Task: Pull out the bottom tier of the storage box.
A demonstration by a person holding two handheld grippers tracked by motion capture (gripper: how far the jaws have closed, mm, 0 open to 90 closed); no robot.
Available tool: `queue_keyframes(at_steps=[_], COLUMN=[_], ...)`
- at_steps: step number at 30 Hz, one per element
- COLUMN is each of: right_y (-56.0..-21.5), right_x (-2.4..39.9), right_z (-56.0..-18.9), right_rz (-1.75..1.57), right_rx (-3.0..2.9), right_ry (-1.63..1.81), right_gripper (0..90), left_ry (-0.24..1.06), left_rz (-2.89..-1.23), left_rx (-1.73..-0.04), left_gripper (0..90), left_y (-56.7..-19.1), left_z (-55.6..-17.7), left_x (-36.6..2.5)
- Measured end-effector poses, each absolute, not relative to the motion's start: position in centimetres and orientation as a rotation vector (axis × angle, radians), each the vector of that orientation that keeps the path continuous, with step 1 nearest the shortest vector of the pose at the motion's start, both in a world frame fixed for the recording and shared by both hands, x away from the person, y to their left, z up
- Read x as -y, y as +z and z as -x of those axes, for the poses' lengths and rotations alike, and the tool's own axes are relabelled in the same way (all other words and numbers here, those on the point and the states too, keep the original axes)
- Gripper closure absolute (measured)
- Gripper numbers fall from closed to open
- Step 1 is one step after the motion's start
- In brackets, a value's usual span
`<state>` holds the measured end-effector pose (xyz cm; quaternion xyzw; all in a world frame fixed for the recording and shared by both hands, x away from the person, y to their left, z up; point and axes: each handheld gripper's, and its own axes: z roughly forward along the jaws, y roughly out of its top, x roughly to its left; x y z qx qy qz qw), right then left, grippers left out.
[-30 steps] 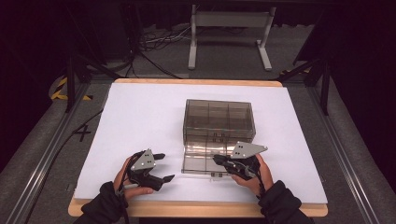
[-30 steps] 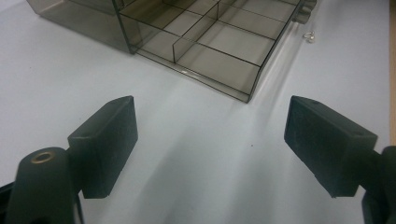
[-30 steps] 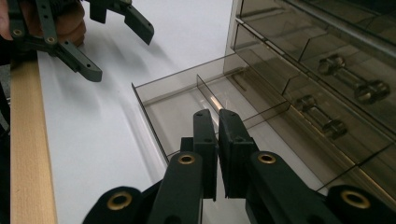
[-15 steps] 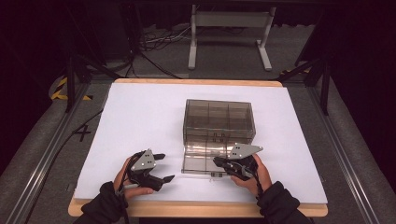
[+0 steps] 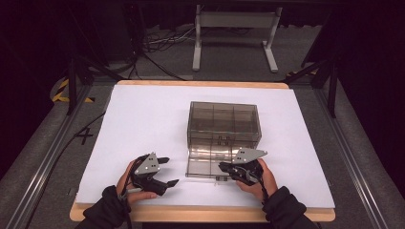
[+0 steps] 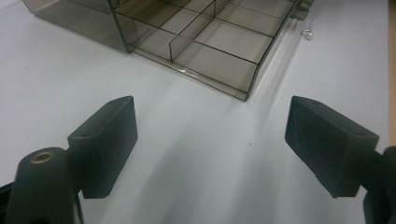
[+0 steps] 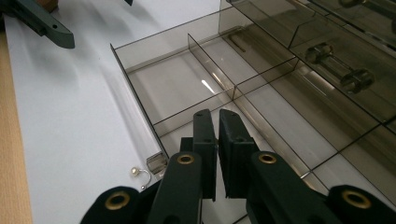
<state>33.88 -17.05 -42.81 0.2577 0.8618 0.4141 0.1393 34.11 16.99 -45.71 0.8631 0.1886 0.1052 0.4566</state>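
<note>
We've got a smoky clear plastic organizer box (image 5: 224,128) sitting a bit right of centre on the white sheet (image 5: 143,119) that covers the table (image 5: 200,84). Its lid (image 5: 210,162) is swung open toward us and lies flat on the sheet, touching the box's front edge. Thin dividers split the box into compartments; the lid shows matching dividers in the left gripper view (image 6: 205,42) and in the right gripper view (image 7: 187,88).

Our right gripper (image 5: 228,168) is at the lid's near right corner, tips over the lid. Jaws are narrow: in the right gripper view (image 7: 217,114) they stand almost together with just a thin slit between them, and we see nothing pinched there. They point over the lid's near compartment, close to a divider. We can't tell whether the tips touch the plastic.

A small silver hook-shaped bit with a pearl-like bead (image 7: 140,175) lies on the sheet just outside the lid's near edge, beside a small clear latch tab (image 7: 157,163). The same bit shows in the left gripper view (image 6: 307,32).

Our left gripper (image 5: 168,171) is on the sheet left of the lid, near it but apart. Jaws are wide open, nothing between them but bare sheet (image 6: 210,144), aimed toward the lid's corner.

Beyond the table: dark floor, cables (image 5: 157,47), a grey metal stand (image 5: 234,33).
</note>
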Motion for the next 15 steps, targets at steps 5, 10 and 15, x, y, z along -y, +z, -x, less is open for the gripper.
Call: queue_keyframes(at_steps=[5,10,15], right_y=[-42.86,-42.69,-41.95], right_x=[17.03,17.13,17.47], right_z=[-33.87,-33.75,-32.93], right_rz=[-0.750,-0.751,-0.710], right_rx=[-2.488,-2.475,-2.460], right_ry=[1.196,1.203,1.259], right_gripper=[85.2,84.4,84.2], left_ry=[0.260,0.260,0.257], left_rz=[-2.129,-2.129,-2.130], left_rx=[-0.465,-0.467,-0.470], left_gripper=[17.6,17.3,16.9], left_y=[-45.71,-45.71,-45.71], left_z=[-34.12,-34.13,-34.14], left_x=[-16.99,-16.99,-16.98])
